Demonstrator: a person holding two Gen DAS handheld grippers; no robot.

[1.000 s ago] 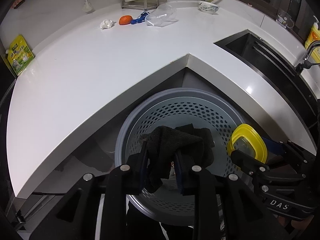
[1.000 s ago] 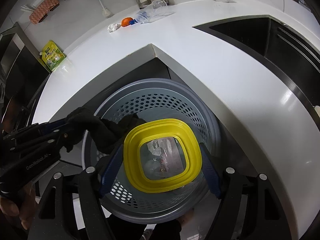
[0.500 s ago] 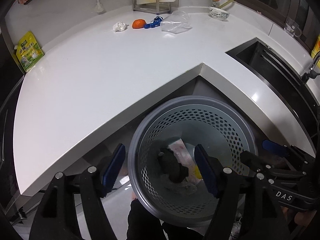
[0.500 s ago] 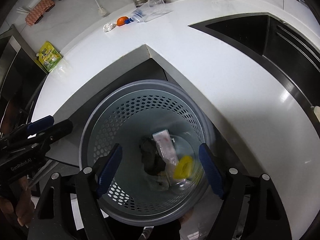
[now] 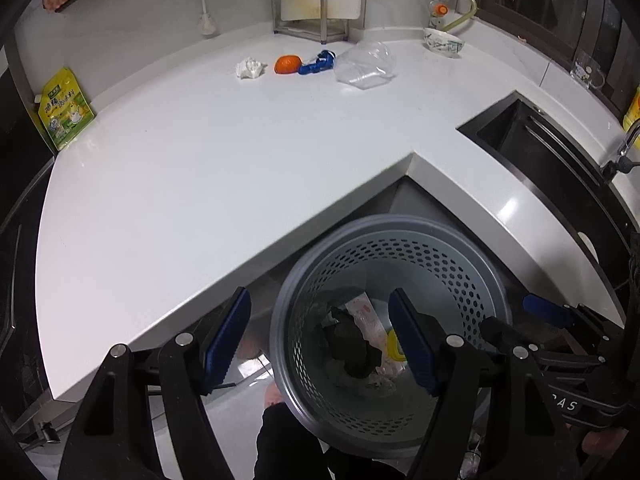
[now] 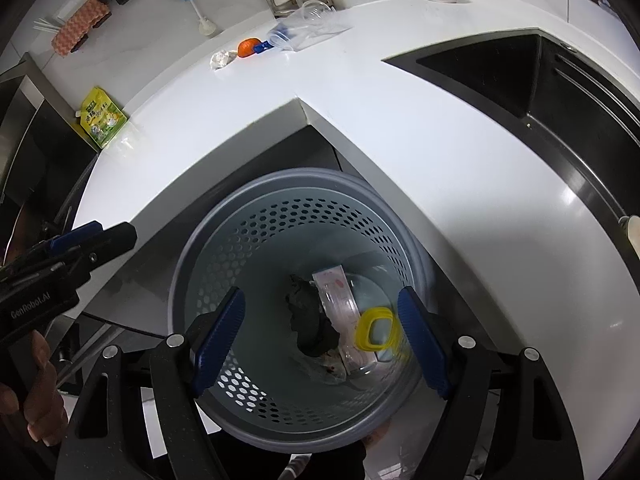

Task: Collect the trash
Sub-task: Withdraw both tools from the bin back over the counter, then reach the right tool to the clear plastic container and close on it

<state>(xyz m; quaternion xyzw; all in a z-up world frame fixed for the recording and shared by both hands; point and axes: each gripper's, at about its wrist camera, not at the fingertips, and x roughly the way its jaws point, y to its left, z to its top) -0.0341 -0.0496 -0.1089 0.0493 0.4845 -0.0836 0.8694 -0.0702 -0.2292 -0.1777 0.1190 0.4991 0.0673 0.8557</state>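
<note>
I've got both tilted steeply down over the bin: left gripper and right gripper gape wide, nothing between the pads.

Bin sits on floor in front of counter corner; cloth, packet & lid lie inside at bottom. Sink to right; tissue, orange, clear cup at counter's back.

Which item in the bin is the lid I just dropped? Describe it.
Look inside the grey perforated plastic bin under the counter corner. At its bottom, beside a black cloth and a white wrapper, lies the yellow-rimmed clear lid, the only yellow piece there.
</note>
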